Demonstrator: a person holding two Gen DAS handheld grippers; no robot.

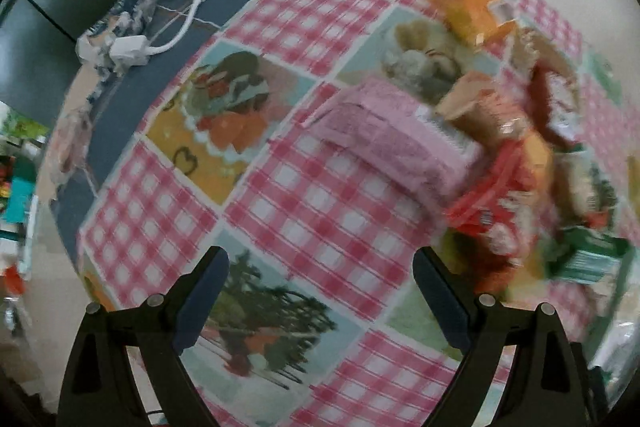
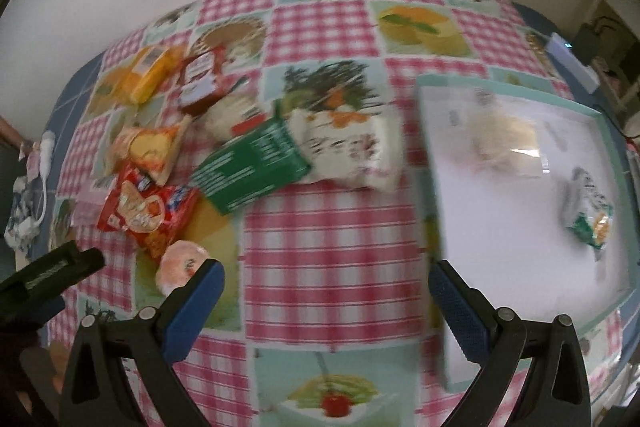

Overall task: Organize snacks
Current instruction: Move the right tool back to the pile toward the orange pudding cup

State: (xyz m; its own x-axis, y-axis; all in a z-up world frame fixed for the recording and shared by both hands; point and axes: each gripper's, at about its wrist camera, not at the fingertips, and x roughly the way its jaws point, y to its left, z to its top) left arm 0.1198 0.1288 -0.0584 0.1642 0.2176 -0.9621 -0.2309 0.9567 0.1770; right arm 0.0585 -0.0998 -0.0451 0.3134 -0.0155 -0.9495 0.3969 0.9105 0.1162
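Your left tongs (image 1: 320, 291) and right tongs (image 2: 326, 301) were both spread wide, gripping nothing. Crinkly foil snack packs (image 2: 160, 151) sat heaped left of the flat teal-rimmed tray (image 2: 424, 131) on the checked surface (image 2: 332, 239); two packs lay inside the tray.

1. The left gripper (image 1: 320, 287) has black, triangular, cut-out finger arms.
2. Its fingers (image 1: 202, 301) carry dark blue pads.
3. The right gripper (image 2: 326, 303) matches, silver screws topping each arm.
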